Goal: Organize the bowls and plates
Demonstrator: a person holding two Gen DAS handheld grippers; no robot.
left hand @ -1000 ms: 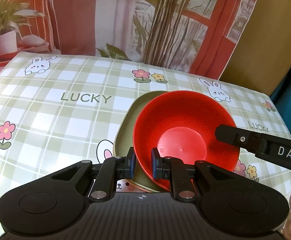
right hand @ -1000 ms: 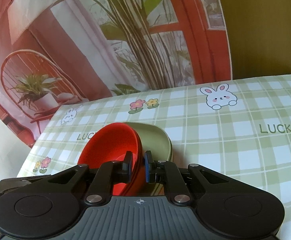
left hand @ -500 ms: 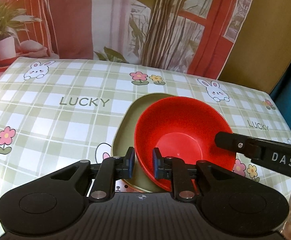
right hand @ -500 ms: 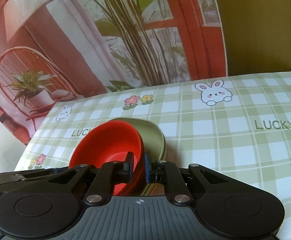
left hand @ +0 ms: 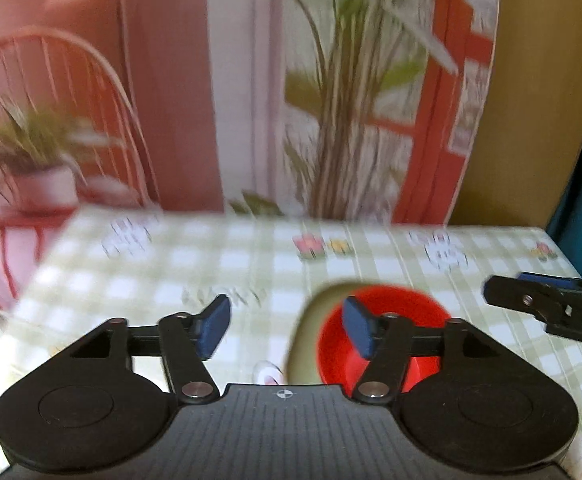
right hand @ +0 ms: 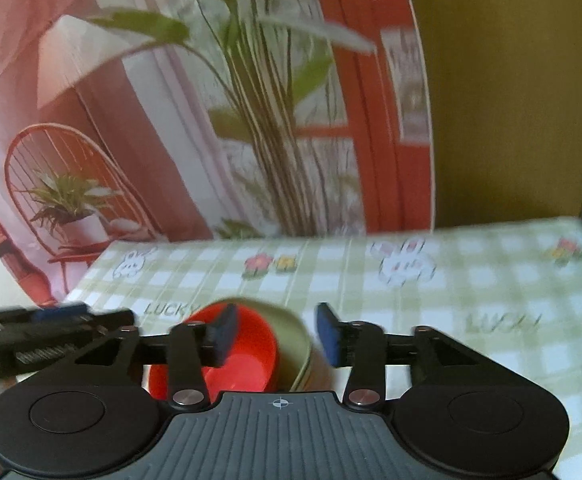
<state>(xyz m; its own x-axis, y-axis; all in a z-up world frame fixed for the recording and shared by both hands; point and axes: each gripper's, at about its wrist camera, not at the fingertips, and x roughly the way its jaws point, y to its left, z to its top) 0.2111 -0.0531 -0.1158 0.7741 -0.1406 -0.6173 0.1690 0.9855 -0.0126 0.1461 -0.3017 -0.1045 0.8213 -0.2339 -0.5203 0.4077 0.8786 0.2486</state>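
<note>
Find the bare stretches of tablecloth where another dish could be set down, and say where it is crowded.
Free: the tablecloth right of the green plate, and the stretch toward the backdrop. Crowded: around the red bowl on that plate, where the left tool and right tool hover open.

In the left wrist view, the red plastic bowl point(left hand: 387, 320) sits in the olive-green plate point(left hand: 311, 332) at lower centre, on the bench covered with a green-checked cloth point(left hand: 131, 280). A printed backdrop of plants and a chair point(left hand: 251, 100) stands behind the bench, filling the upper frame. In the right wrist view the bowl lies lower left of centre, the plate's rim just right of it.
</note>
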